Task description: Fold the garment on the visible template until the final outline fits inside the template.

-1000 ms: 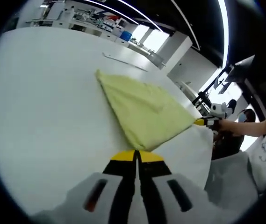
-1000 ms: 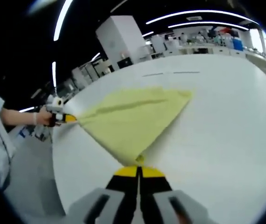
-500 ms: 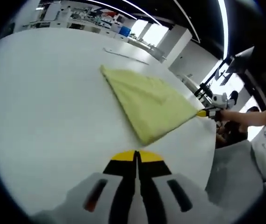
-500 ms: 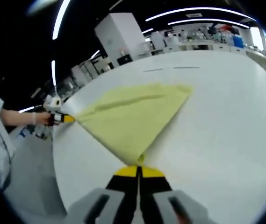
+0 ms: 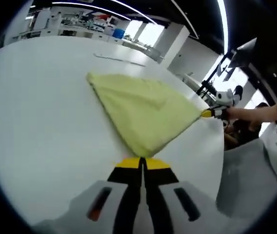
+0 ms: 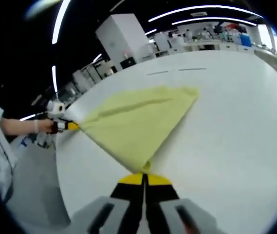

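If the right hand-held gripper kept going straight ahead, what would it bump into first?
Probably nothing new: the right hand-held gripper already pinches a corner of the yellow cloth garment, so it would just push along that cloth over the white table.

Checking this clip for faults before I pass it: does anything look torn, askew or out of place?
Nothing stands out. The pale yellow folded garment lies flat on the white table, undamaged. The right gripper and left gripper each pinch a near corner, jaws closed.
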### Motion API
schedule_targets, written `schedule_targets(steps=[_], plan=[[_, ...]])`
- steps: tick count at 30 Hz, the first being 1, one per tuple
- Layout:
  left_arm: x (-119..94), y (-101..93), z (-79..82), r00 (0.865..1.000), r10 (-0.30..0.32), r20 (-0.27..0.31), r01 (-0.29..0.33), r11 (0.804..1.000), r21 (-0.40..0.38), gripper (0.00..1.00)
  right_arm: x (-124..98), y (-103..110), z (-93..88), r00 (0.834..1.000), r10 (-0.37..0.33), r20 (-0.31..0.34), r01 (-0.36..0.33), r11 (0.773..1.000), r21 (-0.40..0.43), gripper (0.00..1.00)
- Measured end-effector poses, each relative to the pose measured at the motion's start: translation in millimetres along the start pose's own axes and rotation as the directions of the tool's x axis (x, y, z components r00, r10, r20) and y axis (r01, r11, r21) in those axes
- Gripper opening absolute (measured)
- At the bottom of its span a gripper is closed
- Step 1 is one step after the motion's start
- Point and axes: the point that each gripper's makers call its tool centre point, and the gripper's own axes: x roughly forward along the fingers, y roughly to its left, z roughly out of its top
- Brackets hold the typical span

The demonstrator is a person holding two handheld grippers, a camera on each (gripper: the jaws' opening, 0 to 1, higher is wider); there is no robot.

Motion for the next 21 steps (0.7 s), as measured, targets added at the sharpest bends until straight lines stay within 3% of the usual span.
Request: schedule_targets(steps=[8, 12, 17, 21], plan=[[-11, 32.0, -1.4, 1.000, 0.019, 0.013, -0.019, 1.000, -0.024, 0.00, -2, -1, -0.3, 1.000, -0.006, -0.002, 0.006, 1.000, -0.004, 0.00], [-13, 27.3, -13.3, 0.999, 0.017, -0.028, -0.017, 1.000, -0.001, 0.00, -4, 0, -6.8, 1.000, -0.006, -0.018, 0.006, 1.000, -0.015, 0.00], [-18, 9.4, -21.2, 0.999, 0.019, -0.035, -0.019, 1.000, -0.005, 0.00, -10, 6, -15.3, 1.000, 0.006, -0.005, -0.006, 1.000, 0.005, 0.00], [-24, 5.6, -26.0, 0.999, 0.029, -0.022, -0.029, 0.999, -0.029, 0.00, -15, 11, -22.2, 1.000, 0.016, -0.006, -0.016, 1.000, 0.016, 0.00]])
